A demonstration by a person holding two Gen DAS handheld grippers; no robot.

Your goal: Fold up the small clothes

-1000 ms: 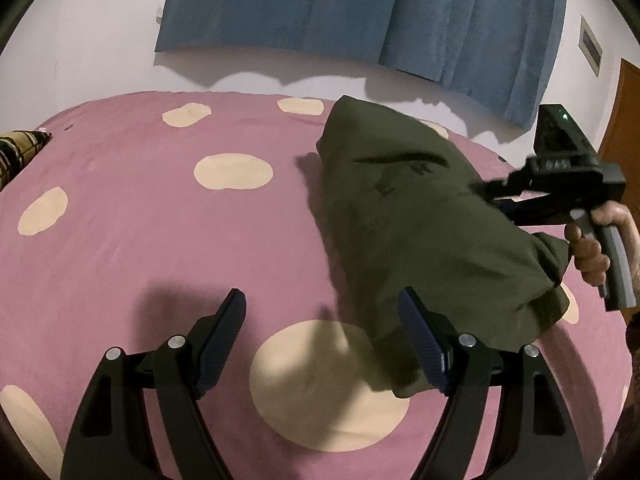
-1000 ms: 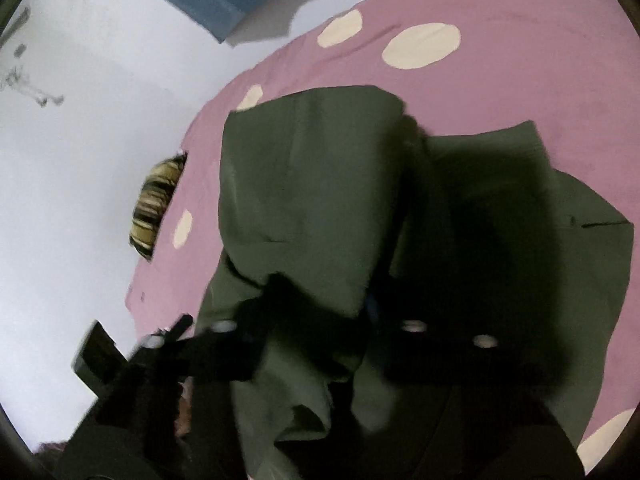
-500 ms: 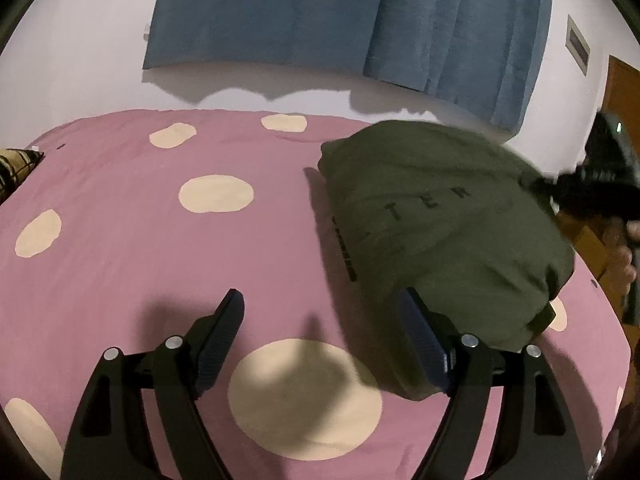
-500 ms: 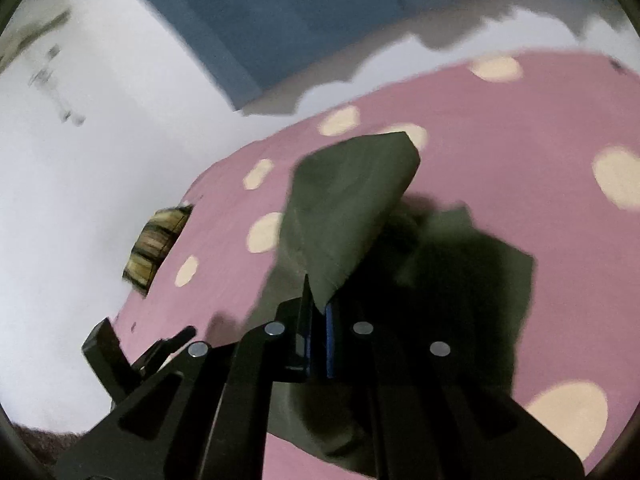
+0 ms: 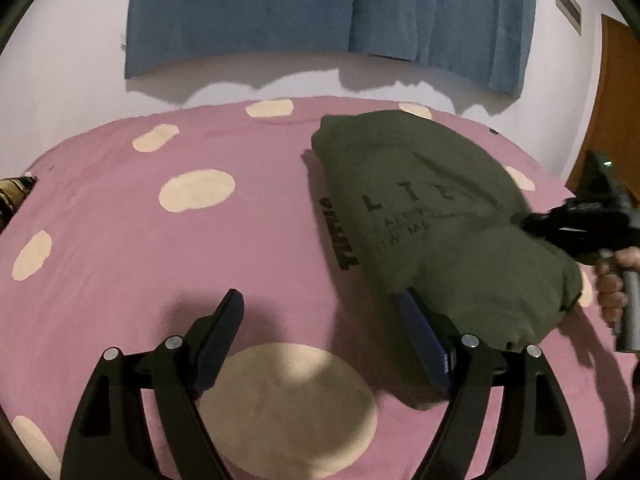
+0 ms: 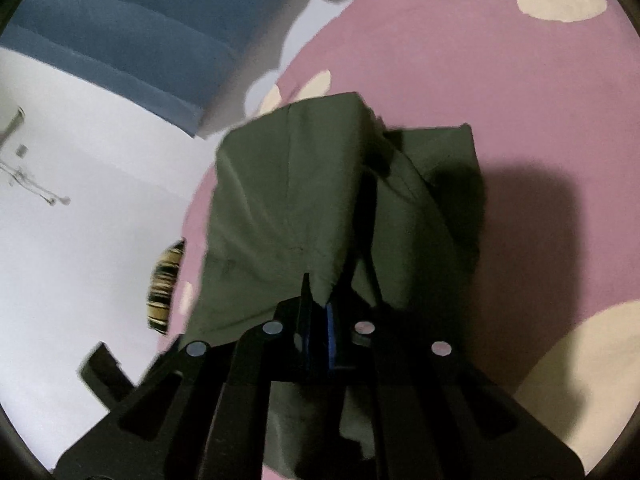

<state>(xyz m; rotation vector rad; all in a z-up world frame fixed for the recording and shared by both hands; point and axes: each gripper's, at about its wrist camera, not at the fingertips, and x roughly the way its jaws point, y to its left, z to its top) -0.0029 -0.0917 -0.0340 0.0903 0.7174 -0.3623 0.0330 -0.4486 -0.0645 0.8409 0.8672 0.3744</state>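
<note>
An olive-green shirt (image 5: 432, 208) with black lettering lies folded over on the pink dotted bed cover (image 5: 160, 248). My right gripper (image 5: 532, 222) comes in from the right edge and grips the shirt's near-right edge. In the right wrist view a corner of the green cloth (image 6: 288, 184) is pinched between the jaws of the right gripper (image 6: 318, 304), which are just starting to part, and the fabric drapes forward from them. My left gripper (image 5: 320, 300) hovers open over the bed, just left of the shirt's near end, with nothing between its fingers.
A blue curtain (image 5: 320, 12) hangs on the white wall behind the bed. A wooden door (image 5: 616, 100) stands at the far right. A striped pillow (image 6: 164, 284) lies at the bed's left edge. A person's hand (image 5: 608, 284) holds the right gripper's handle.
The right gripper closed on the shirt's edge and pulled it towards the right and down, so the lettered side now shows and lies flatter. The left gripper shifted slightly, still open.
</note>
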